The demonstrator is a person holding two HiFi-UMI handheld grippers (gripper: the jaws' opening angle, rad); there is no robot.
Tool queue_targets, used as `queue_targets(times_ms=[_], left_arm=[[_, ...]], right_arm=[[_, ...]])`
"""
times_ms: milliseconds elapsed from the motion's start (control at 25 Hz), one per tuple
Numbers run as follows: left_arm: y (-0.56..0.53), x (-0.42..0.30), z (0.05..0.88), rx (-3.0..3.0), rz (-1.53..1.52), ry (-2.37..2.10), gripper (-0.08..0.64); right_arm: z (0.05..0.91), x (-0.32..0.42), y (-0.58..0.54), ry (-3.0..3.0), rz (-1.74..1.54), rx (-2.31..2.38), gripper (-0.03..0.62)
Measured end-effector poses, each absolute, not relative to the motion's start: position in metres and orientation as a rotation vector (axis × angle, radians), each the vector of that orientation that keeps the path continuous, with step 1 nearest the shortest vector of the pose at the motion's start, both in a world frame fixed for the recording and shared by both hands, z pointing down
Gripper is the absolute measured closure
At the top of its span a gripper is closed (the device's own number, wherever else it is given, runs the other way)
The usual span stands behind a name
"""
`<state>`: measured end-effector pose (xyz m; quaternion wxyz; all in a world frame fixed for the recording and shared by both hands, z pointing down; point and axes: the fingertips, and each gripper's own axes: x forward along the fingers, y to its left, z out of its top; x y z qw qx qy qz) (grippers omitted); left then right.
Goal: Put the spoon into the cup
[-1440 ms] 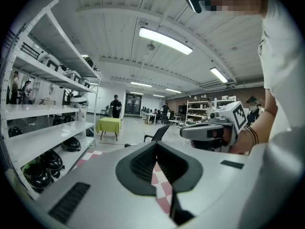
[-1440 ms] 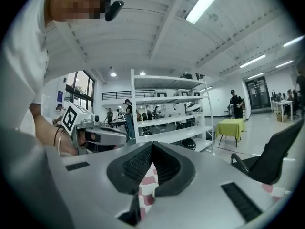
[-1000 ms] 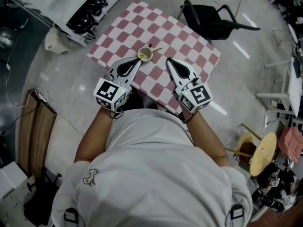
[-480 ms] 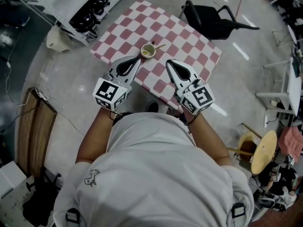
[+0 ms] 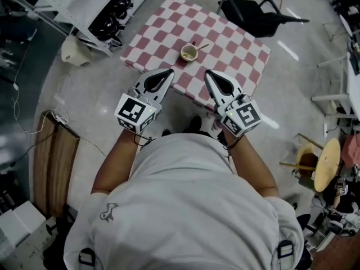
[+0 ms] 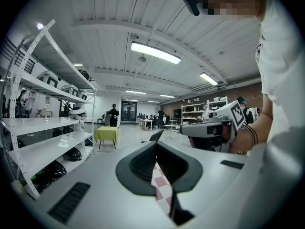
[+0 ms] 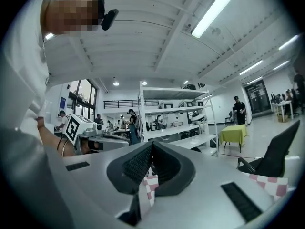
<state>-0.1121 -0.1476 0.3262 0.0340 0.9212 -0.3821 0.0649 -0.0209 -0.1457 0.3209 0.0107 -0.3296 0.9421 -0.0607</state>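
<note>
**Spoon resting in cup; both tools clenched and empty**

In the head view, a square desk (image 5: 159, 34) covered by a cloth of red and white checks is seen in the upper middle of the frame. A small round cup (image 5: 188, 53) with a pale rim is set on it, towards the edge nearer the bottom of the frame. The spoon (image 5: 201, 47) is seen inside the cup, its slim handle leaning out over the rim toward the upper right.

The left tool (image 5: 167, 73) and the right tool (image 5: 208, 74) are held just below the cup, at the lower edge of the desk, apart from it and from each other. Each has a smooth white shell with a black teardrop-shaped opening, and a cube with square black-and-white markers is carried at its rear.

In the left gripper view the ribbed black jaws of the left tool (image 6: 156, 148) are pressed together, with nothing held; only checked cloth is glimpsed below them. In the right gripper view the right tool (image 7: 151, 149) is likewise clenched and empty.

A black chair (image 5: 252, 19) stands at the upper right of the desk.
</note>
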Motion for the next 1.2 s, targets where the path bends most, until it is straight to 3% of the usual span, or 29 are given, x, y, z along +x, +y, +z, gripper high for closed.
queue_targets(times_ms=[560,1200], left_arm=[[-0.072,-0.165,0.339,2.842,0.166,-1.036,0.546],[-0.025,-0.133,0.344,2.808,0.128,-1.034,0.548]], right_arm=[[0.33,-0.057,-0.064,2.886,-0.224,-1.244,0.56],[0.332,-0.034,-0.01,2.943,-0.207,-1.212,0.56]])
